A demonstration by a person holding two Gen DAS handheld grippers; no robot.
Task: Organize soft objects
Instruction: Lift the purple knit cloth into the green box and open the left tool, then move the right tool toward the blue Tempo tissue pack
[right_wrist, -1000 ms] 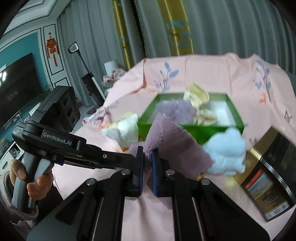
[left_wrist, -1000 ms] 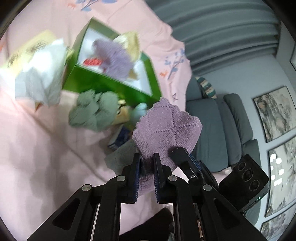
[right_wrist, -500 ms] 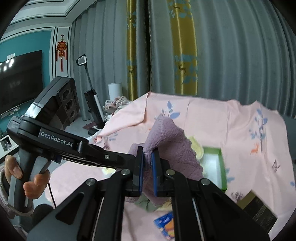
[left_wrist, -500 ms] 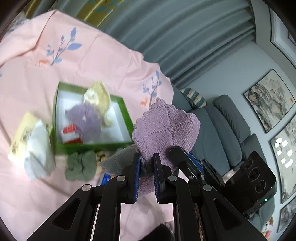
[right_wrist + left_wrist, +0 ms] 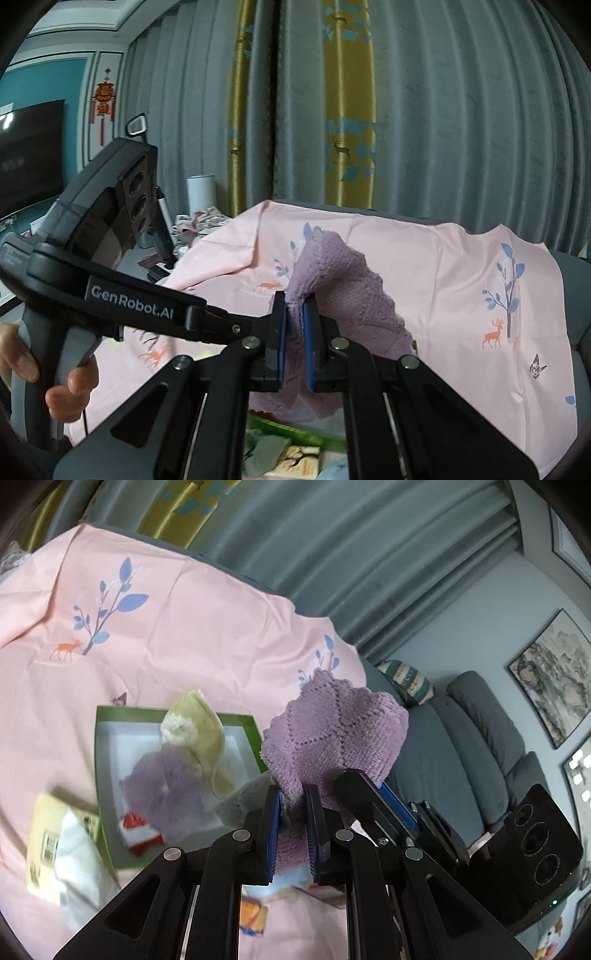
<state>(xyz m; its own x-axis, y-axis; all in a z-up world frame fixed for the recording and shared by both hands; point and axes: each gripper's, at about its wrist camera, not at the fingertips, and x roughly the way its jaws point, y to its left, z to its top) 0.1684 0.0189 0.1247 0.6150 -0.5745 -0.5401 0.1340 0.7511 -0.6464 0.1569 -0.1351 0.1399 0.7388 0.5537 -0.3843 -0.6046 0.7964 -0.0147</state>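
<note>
Pinching one purple knitted cloth (image 5: pixel 334 734) between both tools: left gripper (image 5: pixel 293 801) clamped narrow on a lower fold, right gripper (image 5: pixel 294 314) clamped narrow on another edge of the same cloth (image 5: pixel 334 280). Cloth bunched upward past the blue pads, scalloped edge fanned out above the left jaws, rest hanging below the right jaws. Right gripper (image 5: pixel 380 801) also seen just right of the left one, its tips against the cloth; left gripper (image 5: pixel 275 317) likewise reaching in from the left in the right wrist view, gripped by a hand (image 5: pixel 44 376) at the handle. Grey cloth (image 5: pixel 243 797) just left of the left jaws, partly hidden behind them. Farther left and below, green box (image 5: pixel 101 797) lying open on the pink sheet (image 5: pixel 192 635), with a lilac knit piece (image 5: pixel 166 790), a pale yellow knit piece (image 5: pixel 199 738) and a small red-and-white item (image 5: pixel 138 829) inside. Yellow packet (image 5: pixel 44 842) with a white cloth (image 5: pixel 83 871) beyond the box, far left, blurred. Under the right jaws, green cloth (image 5: pixel 264 450) and a printed card (image 5: pixel 299 459) near the green box rim (image 5: pixel 295 430). Grey sofa (image 5: pixel 461 746) right of the grippers; grey and gold curtain (image 5: pixel 369 110) behind the sheet.
</note>
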